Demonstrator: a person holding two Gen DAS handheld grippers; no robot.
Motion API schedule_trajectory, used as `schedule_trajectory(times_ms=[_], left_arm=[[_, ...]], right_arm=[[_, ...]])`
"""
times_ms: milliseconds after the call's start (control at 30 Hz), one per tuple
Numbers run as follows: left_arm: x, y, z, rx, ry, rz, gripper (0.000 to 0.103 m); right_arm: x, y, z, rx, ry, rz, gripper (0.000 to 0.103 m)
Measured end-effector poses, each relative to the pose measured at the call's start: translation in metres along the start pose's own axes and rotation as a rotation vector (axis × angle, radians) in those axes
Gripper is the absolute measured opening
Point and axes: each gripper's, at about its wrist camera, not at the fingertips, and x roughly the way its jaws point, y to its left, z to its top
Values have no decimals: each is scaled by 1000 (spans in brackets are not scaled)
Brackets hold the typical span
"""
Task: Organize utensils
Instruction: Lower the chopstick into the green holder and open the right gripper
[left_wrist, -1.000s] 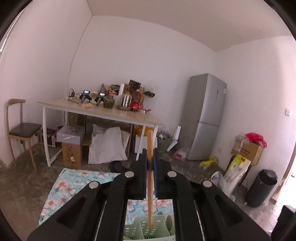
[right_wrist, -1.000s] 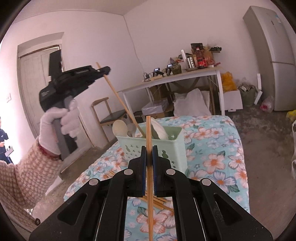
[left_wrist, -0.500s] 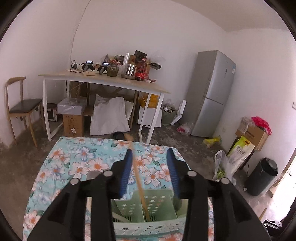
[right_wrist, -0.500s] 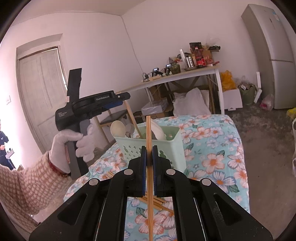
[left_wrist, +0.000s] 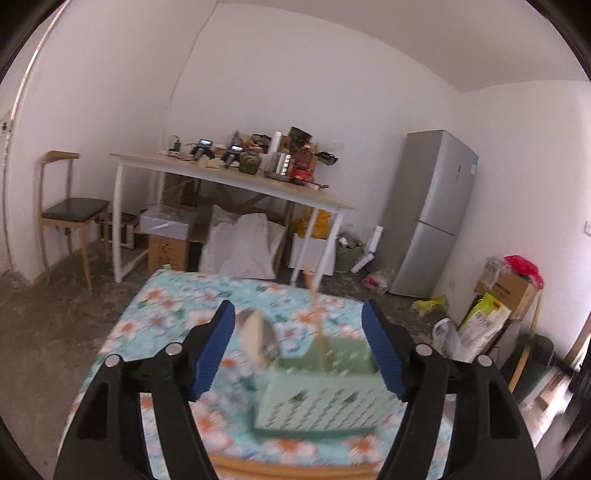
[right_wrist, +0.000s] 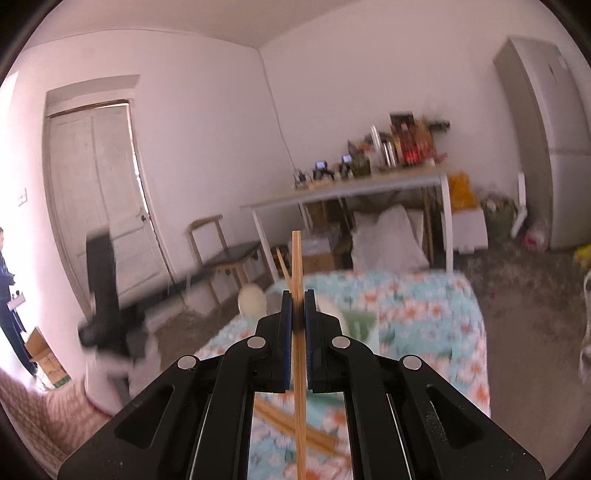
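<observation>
- Over the flowered tabletop (left_wrist: 166, 306), the left gripper (left_wrist: 299, 347) is opening with nothing between its pads; one chopstick (left_wrist: 318, 325) already stands in the green basket (left_wrist: 317, 406)
- Right gripper (right_wrist: 298, 325) is clamped on a second chopstick (right_wrist: 296, 258); the likely next move is lowering it into that basket
- Count: one basket, two or three spoons, several loose chopsticks (right_wrist: 284, 424) left on the tabletop

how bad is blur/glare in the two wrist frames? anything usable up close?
Left wrist view: the pale green perforated plastic basket and floral tablecloth are motion-smeared; the far room stays sharp. Right wrist view: the whole room is smeared and the doorway side is blown out, but the thin wooden chopstick pinched in the right gripper stays crisp. Both show fisheye bending and dark corners.
</observation>
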Motion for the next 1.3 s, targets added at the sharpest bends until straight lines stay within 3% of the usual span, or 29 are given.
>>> schedule_trajectory(times_ms=[100,267,333,533,733,1133,1167,1233,1300], left_arm=[[-10,24,-21,-10,25,70,71],[-14,56,-60,-85,150,101,71],[-15,61,-75,-96,192,104,71],[-16,55,-103,-105,251,68,71],[-8,47,-109,-95,280,31,71],[-5,51,-113,-116,293,32,71],[-6,51,-112,-116,291,32,71],[-6,51,-113,-115,289,32,71],[-6,51,-113,-119,291,32,71]], right_arm=[[3,7,21,-32,-55,2,4],[11,21,64,-76,-175,27,4],[20,24,80,-75,-227,38,4],[60,22,100,-89,-259,3,4],[109,12,95,-95,-195,-23,4],[164,7,36,-125,87,-38,7],[165,7,30,-130,109,-43,9],[166,7,28,-121,129,-55,34],[154,4,27,-100,119,-64,40]])
